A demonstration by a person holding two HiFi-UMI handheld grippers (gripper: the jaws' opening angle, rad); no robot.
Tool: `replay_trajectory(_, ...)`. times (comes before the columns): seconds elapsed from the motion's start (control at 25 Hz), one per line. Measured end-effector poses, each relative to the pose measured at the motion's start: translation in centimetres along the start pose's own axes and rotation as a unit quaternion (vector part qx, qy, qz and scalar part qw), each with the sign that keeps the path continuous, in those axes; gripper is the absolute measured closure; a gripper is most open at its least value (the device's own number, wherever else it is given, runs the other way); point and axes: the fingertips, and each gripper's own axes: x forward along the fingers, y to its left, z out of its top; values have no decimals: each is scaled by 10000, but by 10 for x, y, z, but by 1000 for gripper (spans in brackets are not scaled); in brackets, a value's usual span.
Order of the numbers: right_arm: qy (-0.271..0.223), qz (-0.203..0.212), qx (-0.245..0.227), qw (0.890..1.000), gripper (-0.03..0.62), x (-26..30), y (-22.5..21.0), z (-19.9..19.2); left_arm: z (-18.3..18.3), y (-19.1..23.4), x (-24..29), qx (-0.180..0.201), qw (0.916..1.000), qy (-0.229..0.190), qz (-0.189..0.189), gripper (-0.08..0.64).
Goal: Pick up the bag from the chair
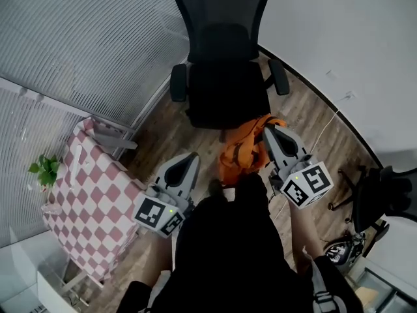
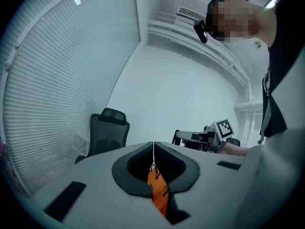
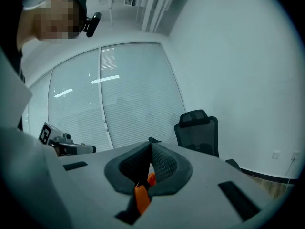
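Note:
The orange bag (image 1: 240,154) hangs off the seat, in the air in front of the black office chair (image 1: 221,77), between my two grippers. My right gripper (image 1: 268,130) is shut on an orange strap (image 3: 141,197) at the bag's top right. My left gripper (image 1: 191,158) sits at the bag's left, and an orange strap (image 2: 158,190) with a thin white thread is pinched between its shut jaws. The chair seat looks bare. The chair (image 2: 108,132) stands beyond the left gripper (image 2: 153,147); the chair (image 3: 198,132) also shows beyond the right gripper (image 3: 151,148).
A table with a pink-and-white checked cloth (image 1: 91,201) and a small green plant (image 1: 44,169) stand at the left, by the glass wall with blinds (image 1: 78,51). A second dark chair (image 1: 386,195) is at the right. Wooden floor (image 1: 306,119) surrounds the chair.

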Motion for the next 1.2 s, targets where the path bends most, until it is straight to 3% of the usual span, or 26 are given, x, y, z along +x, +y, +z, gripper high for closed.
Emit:
replay_trajectory(0.64, -475, -182, -224, 9985, 569, -86, 51, 7, 6, -38, -9, 179, 9990, -28, -420, 526)
replay_trajectory(1.2, -297, -161, -186, 9993, 569, -112, 62, -2, 2, -57, -3, 190, 9978, 20, -632, 526)
